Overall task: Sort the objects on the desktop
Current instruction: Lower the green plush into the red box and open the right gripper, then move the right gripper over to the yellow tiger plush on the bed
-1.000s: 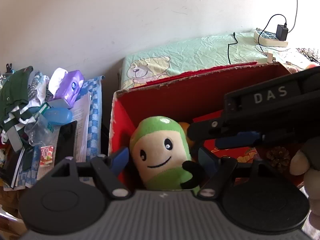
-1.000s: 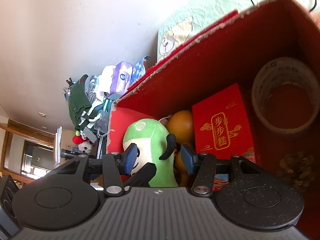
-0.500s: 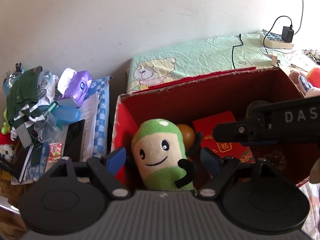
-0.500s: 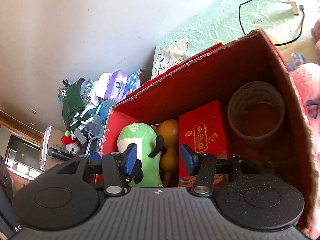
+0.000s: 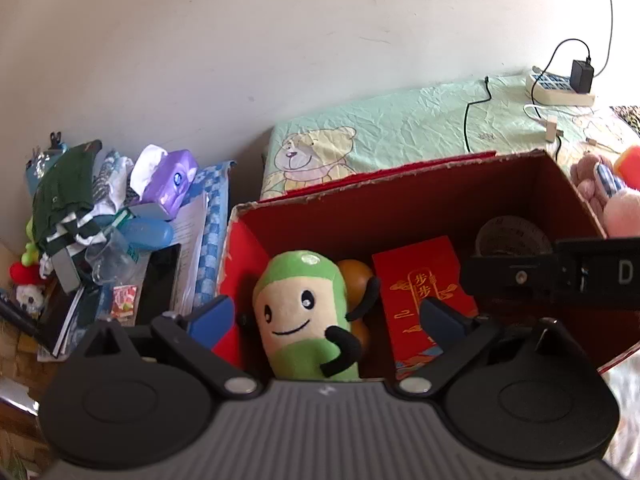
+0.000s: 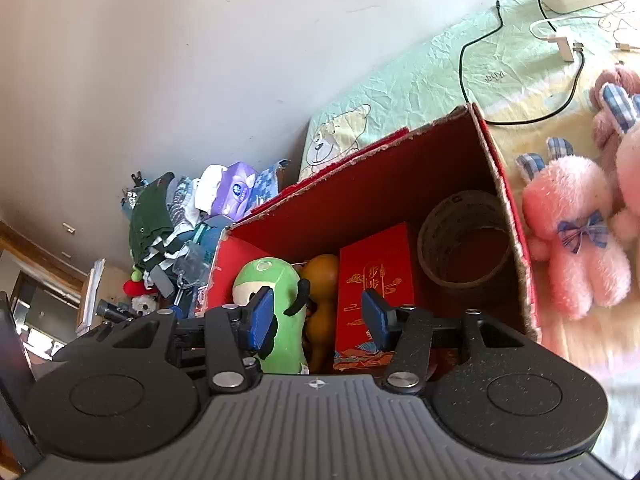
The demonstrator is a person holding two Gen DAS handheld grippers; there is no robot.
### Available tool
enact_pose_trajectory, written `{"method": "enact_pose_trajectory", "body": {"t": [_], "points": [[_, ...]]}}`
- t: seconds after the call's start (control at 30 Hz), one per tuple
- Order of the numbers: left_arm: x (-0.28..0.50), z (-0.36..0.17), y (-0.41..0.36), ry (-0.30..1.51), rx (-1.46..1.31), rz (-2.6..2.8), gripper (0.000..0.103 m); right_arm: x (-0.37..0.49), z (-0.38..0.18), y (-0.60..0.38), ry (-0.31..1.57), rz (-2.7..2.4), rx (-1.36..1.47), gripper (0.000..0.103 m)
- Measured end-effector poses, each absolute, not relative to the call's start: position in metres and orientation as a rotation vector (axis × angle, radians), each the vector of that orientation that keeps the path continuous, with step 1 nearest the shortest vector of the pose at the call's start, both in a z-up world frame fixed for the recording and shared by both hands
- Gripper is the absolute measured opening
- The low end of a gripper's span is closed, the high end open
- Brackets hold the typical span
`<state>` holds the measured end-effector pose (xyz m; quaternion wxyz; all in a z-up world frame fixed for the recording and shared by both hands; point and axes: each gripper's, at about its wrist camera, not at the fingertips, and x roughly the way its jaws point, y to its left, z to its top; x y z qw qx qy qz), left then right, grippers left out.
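The green plush toy [image 5: 302, 316] stands upright in the near left corner of the red cardboard box [image 5: 400, 204], its smiling face turned to the left wrist camera. The left gripper [image 5: 326, 320] hangs over the box's near edge with its blue-padded fingers [image 5: 210, 318] spread wide and nothing between them; the toy shows in the gap. The right gripper [image 6: 318, 318] is also above the near edge, its fingers [image 6: 260, 318] wide apart and empty, and part of its black body crosses the right of the left wrist view. Just beside the toy, touching its black arm, is an orange gourd-shaped object [image 6: 322, 308]. Next to that a red gift packet with gold characters [image 6: 374, 280] stands on edge. In the far right corner lies a roll of tape [image 6: 464, 236]. Outside the box on the right, a pink plush rabbit [image 6: 572, 236] with a checked bow lies on the bed. Behind the box stretches a green bear-print sheet [image 5: 400, 128] carrying a black cable [image 6: 480, 40] and a power strip [image 5: 560, 90]. To the left, a heap of clothes holds a purple tissue pack [image 5: 172, 182].
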<state>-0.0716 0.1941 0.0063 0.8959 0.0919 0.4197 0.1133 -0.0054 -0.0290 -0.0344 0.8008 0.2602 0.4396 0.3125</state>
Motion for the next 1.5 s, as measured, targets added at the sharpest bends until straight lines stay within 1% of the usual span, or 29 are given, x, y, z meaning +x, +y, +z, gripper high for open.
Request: {"method": "enact_pose_trajectory", "body": {"t": [0.4,0.8,1.2,1.5], "points": [[-0.068,0.023,0.153,0.843,0.149,0.309,0.1,-0.005,-0.014,-0.072,0.881,0.7,0.49,0.053],[-0.053,0.026,0.096,0.851,0.147,0.282,0.101,0.005,-0.012,-0.127,0.864,0.675,0.518,0.053],[-0.04,0.021,0.032,0.856,0.169,0.212,0.101,0.013,-0.028,-0.191,0.874,0.633,0.579,0.053],[-0.028,0.006,-0.016,0.908,0.176,0.139,0.101,0.018,-0.046,-0.235,0.896,0.576,0.625,0.054]]}}
